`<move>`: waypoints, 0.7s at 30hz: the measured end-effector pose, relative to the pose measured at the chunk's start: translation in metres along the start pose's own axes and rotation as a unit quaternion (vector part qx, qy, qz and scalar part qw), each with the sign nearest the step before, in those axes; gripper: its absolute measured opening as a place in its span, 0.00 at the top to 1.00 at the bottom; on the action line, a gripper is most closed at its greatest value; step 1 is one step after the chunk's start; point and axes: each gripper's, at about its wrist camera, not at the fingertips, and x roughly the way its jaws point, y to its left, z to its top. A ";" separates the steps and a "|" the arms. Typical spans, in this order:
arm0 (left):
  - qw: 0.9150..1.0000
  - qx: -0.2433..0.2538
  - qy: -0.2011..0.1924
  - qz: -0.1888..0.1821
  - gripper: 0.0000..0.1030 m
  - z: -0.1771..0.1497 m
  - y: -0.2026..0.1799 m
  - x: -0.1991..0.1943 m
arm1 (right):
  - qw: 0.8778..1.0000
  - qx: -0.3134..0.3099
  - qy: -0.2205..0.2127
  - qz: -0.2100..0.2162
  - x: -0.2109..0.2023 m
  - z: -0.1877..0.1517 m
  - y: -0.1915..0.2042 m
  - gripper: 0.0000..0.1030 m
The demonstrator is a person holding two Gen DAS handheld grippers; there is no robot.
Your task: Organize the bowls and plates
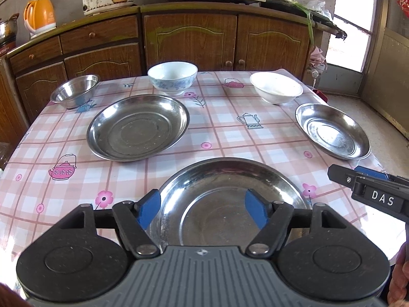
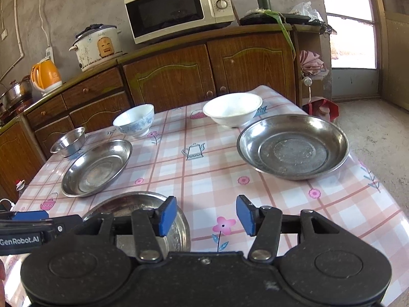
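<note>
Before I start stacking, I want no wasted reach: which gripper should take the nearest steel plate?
Left. The left gripper is open directly over the nearest steel plate, while the right gripper hangs beside it over tablecloth.

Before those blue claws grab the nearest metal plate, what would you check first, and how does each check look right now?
1. Left gripper open: ok.
2. Left gripper lined up with the near steel plate: ok, it sits above the plate, one finger near its left rim.
3. Near steel plate is bare, nothing stacked in it: ok.
4. Right gripper open and holding nothing: ok.
5. Right gripper clear of the plate: ok, it is off to that plate's right side.
6. Gripper height above the rim: cannot tell.
</note>
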 end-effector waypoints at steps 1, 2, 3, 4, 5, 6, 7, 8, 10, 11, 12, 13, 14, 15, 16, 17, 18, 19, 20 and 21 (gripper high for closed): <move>1.000 0.001 -0.001 -0.002 0.28 0.001 -0.001 0.000 | 1.000 -0.001 -0.002 -0.001 -0.001 0.003 -0.001 0.38; 1.000 0.001 -0.001 -0.003 0.28 0.002 -0.003 0.000 | 1.000 -0.002 -0.005 -0.002 -0.002 0.005 -0.003 0.38; 1.000 0.001 -0.002 -0.004 0.28 0.003 -0.004 0.000 | 1.000 -0.003 -0.009 -0.005 -0.003 0.007 -0.005 0.38; 1.000 0.002 -0.002 -0.005 0.28 0.004 -0.006 0.000 | 1.000 -0.003 -0.012 -0.009 -0.003 0.010 -0.008 0.38; 1.000 0.002 -0.002 -0.006 0.27 0.005 -0.007 0.001 | 1.000 -0.001 -0.014 -0.012 -0.003 0.012 -0.011 0.38; 1.000 0.002 -0.002 -0.007 0.27 0.006 -0.009 0.001 | 1.000 0.002 -0.016 -0.014 -0.003 0.015 -0.014 0.38; 1.000 0.003 -0.003 -0.008 0.27 0.008 -0.011 0.001 | 1.000 0.006 -0.018 -0.015 -0.003 0.018 -0.018 0.38; 1.000 0.004 -0.004 -0.008 0.27 0.009 -0.013 0.002 | 1.000 0.009 -0.020 -0.018 -0.002 0.021 -0.022 0.38; 1.000 0.006 -0.005 -0.012 0.26 0.012 -0.016 0.003 | 0.999 0.013 -0.026 -0.023 0.000 0.027 -0.029 0.38; 1.000 0.007 -0.005 -0.014 0.26 0.014 -0.018 0.003 | 0.999 0.012 -0.031 -0.028 0.001 0.030 -0.032 0.38; 1.000 0.009 -0.007 -0.015 0.25 0.015 -0.020 0.003 | 0.999 0.012 -0.035 -0.034 0.003 0.034 -0.035 0.38; 1.000 0.011 -0.008 -0.015 0.25 0.017 -0.022 0.004 | 0.998 0.014 -0.039 -0.039 0.004 0.038 -0.039 0.38; 1.000 0.014 -0.009 -0.016 0.25 0.019 -0.025 0.005 | 0.998 0.016 -0.042 -0.041 0.006 0.042 -0.043 0.38; 1.000 0.016 -0.010 -0.016 0.25 0.021 -0.027 0.005 | 0.998 0.020 -0.046 -0.045 0.008 0.045 -0.047 0.38; 1.000 0.017 -0.011 -0.017 0.25 0.023 -0.030 0.006 | 0.997 0.022 -0.049 -0.048 0.010 0.047 -0.051 0.38; 1.000 0.019 -0.011 -0.018 0.25 0.025 -0.032 0.007 | 0.997 0.023 -0.051 -0.051 0.012 0.050 -0.055 0.38; 1.000 0.020 -0.012 -0.019 0.24 0.027 -0.035 0.008 | 0.997 0.023 -0.052 -0.054 0.014 0.052 -0.058 0.38; 0.999 0.022 -0.012 -0.020 0.24 0.029 -0.038 0.009 | 0.997 0.022 -0.054 -0.057 0.015 0.053 -0.061 0.38; 0.999 0.023 -0.013 -0.021 0.24 0.031 -0.041 0.010 | 0.997 0.019 -0.054 -0.060 0.018 0.055 -0.064 0.38; 0.999 0.025 -0.014 -0.022 0.24 0.034 -0.043 0.012 | 0.996 0.017 -0.053 -0.063 0.020 0.056 -0.066 0.38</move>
